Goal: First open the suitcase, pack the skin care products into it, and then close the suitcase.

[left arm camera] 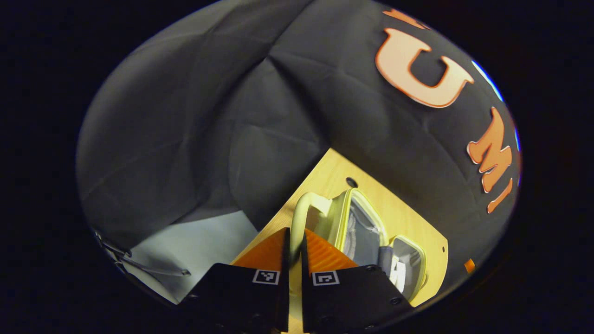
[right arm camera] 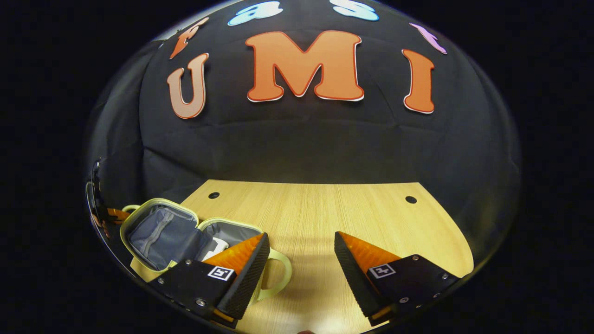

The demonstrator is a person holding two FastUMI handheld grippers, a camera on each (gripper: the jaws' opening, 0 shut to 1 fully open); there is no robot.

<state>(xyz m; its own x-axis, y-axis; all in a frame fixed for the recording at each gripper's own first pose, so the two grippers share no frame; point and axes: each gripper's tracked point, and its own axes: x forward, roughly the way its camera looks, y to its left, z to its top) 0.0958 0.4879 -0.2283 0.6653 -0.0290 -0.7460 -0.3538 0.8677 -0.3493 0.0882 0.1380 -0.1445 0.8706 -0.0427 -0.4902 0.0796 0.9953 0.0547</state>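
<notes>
A small pale-yellow suitcase [right arm camera: 160, 234] lies open at the table's left end, showing grey lining. Its lid [left arm camera: 359, 227] stands raised beside the lower half [left arm camera: 408, 264]. A white product [right arm camera: 214, 248] rests inside the lower half. In the left gripper view, my left gripper [left arm camera: 294, 232] is shut on the lid's arched handle [left arm camera: 301, 204], which runs down between the two fingers. My right gripper [right arm camera: 301, 241] hovers open over bare wood just right of the suitcase. One of its fingers [right arm camera: 241, 264] overlaps the lower half's handle [right arm camera: 280, 273], and nothing sits between the fingers.
The light wooden table [right arm camera: 315, 208] has a small round hole [right arm camera: 214, 195] near its back left and another hole [right arm camera: 410, 199] near its back right. Black cloth walls close it in behind. A pale floor patch [left arm camera: 195, 250] lies beyond the table's edge.
</notes>
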